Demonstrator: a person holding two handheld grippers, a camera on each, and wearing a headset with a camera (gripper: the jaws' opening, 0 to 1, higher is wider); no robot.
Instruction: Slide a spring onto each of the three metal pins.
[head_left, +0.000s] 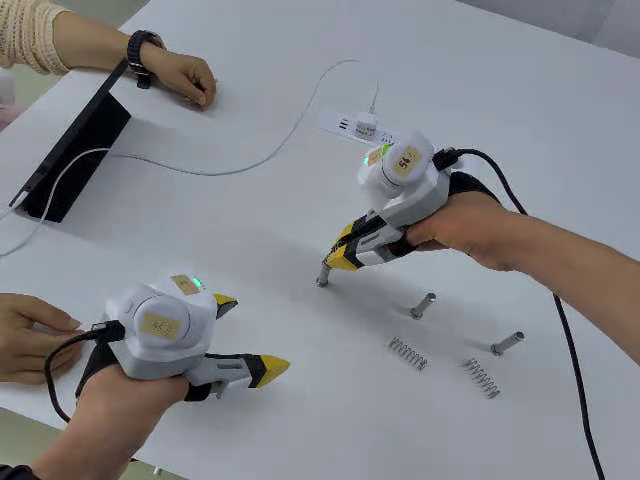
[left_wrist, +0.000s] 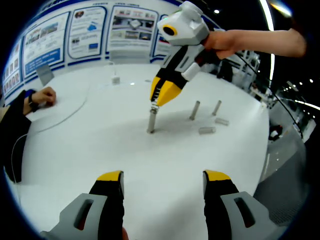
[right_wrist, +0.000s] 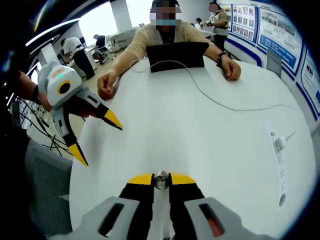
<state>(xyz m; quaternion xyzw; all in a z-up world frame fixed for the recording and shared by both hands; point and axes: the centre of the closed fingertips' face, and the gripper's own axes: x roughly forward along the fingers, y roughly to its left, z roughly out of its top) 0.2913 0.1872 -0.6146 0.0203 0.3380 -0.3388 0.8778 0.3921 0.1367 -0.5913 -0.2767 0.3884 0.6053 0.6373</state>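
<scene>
Two coiled springs (head_left: 407, 352) lie loose beside two bare metal pins (head_left: 422, 305); right gripper (head_left: 335, 262), angled down, clamps another spring (right_wrist: 161, 181) over the third pin (head_left: 323, 275) (left gripper (head_left: 250, 335) hovers, jaws apart).

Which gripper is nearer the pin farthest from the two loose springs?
Right. The right gripper is directly over the pin, shut on a spring at its top; the left gripper is open, well apart from it.
</scene>
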